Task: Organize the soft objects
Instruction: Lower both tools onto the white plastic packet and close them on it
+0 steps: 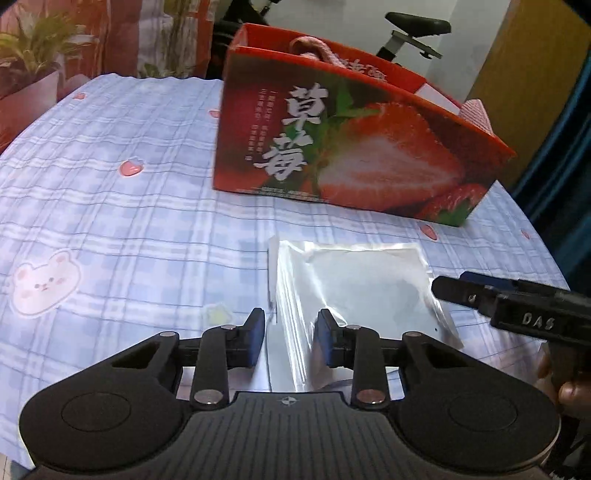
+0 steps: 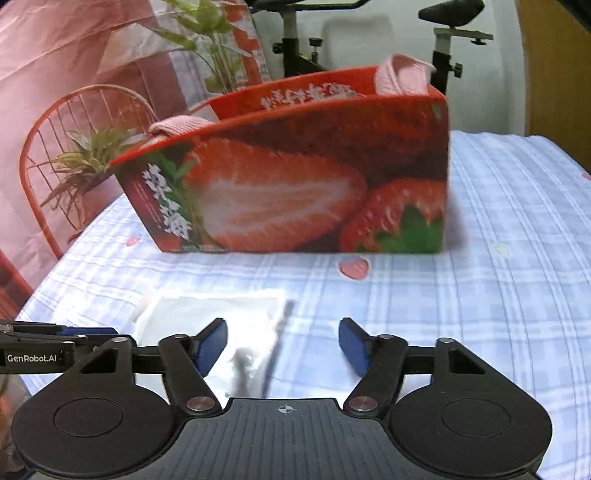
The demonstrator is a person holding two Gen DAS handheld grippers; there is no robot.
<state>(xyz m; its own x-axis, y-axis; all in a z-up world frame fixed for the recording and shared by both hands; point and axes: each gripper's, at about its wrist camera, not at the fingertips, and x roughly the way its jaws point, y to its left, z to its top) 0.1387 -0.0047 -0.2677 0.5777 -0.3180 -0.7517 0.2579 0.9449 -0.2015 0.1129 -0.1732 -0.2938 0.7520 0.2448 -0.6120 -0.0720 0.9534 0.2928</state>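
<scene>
Nearest, the left hand-held gripper is hovering low over the near edge of a stack of clear plastic bags, its blue pads standing a little apart with the bags' edge showing between them; whether the pads are pressing the plastic cannot be told. Just beside it, the right hand-held gripper is pointing at the right-hand edge of the same stack, its jaws standing wider apart and gripping nothing. Both are working over a table covered in a blue checked cloth printed with strawberries and a bear. Farther back, well apart from the bags, a red strawberry-printed box is standing open-topped, with pink knitted fabric poking above its rim. Beyond it, an exercise bike is showing.
</scene>
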